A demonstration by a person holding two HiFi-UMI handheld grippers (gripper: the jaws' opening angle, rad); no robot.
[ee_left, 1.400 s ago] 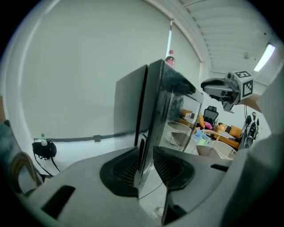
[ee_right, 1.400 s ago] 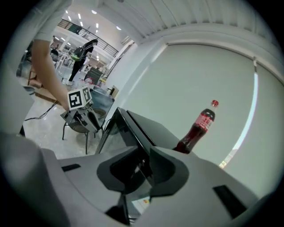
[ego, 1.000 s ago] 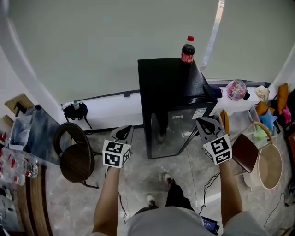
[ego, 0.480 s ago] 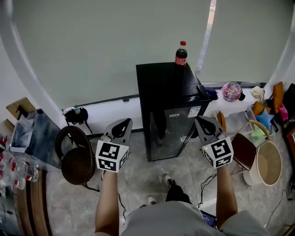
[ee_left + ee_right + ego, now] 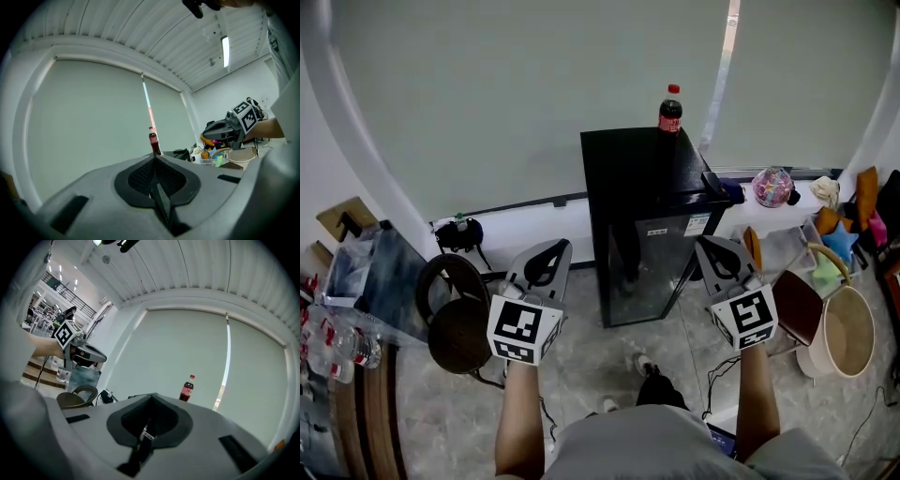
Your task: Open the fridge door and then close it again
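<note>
The grey left gripper (image 5: 546,255), jaws together on nothing, is held level short of the small black glass-door fridge (image 5: 642,225), shut, standing ahead with a red-capped cola bottle (image 5: 670,108) on top, while the grey right gripper (image 5: 712,251), likewise closed and empty, flanks it, seemingly poised to approach.
</note>
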